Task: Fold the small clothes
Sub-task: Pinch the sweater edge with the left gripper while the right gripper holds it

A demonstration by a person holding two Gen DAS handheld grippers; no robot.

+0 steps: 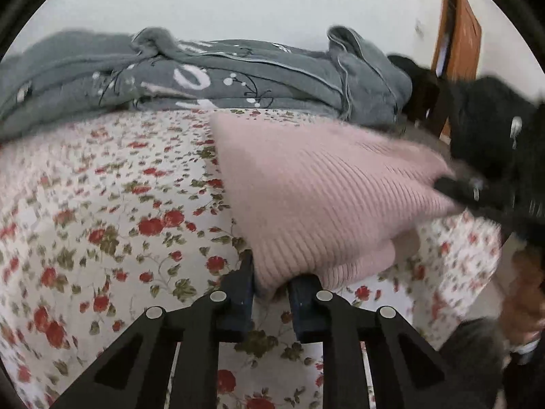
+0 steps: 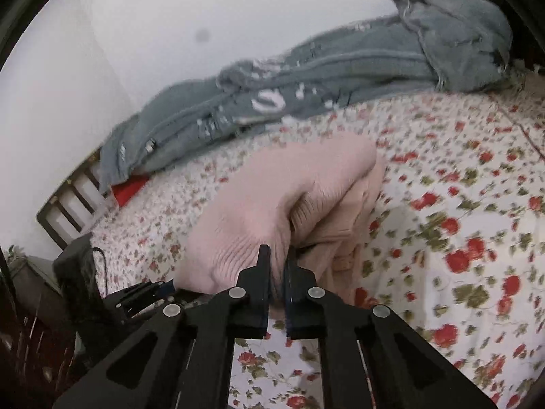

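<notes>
A pink ribbed knit garment [image 1: 316,187] is held up over a bed with a floral sheet [image 1: 102,204]. My left gripper [image 1: 270,286] is shut on the garment's near corner. My right gripper [image 2: 277,262] is shut on the garment [image 2: 272,197] at another edge, with folds bunched above its jaws. In the left wrist view the right gripper [image 1: 456,185] shows at the garment's far right corner, blurred. In the right wrist view the left gripper [image 2: 150,294] shows at the lower left, under the garment's edge.
A grey quilt [image 1: 204,75] with white print lies bunched along the back of the bed by a white wall; it also shows in the right wrist view [image 2: 306,92]. A wooden door [image 1: 456,44] stands at the right. A dark slatted headboard [image 2: 71,204] is at the left.
</notes>
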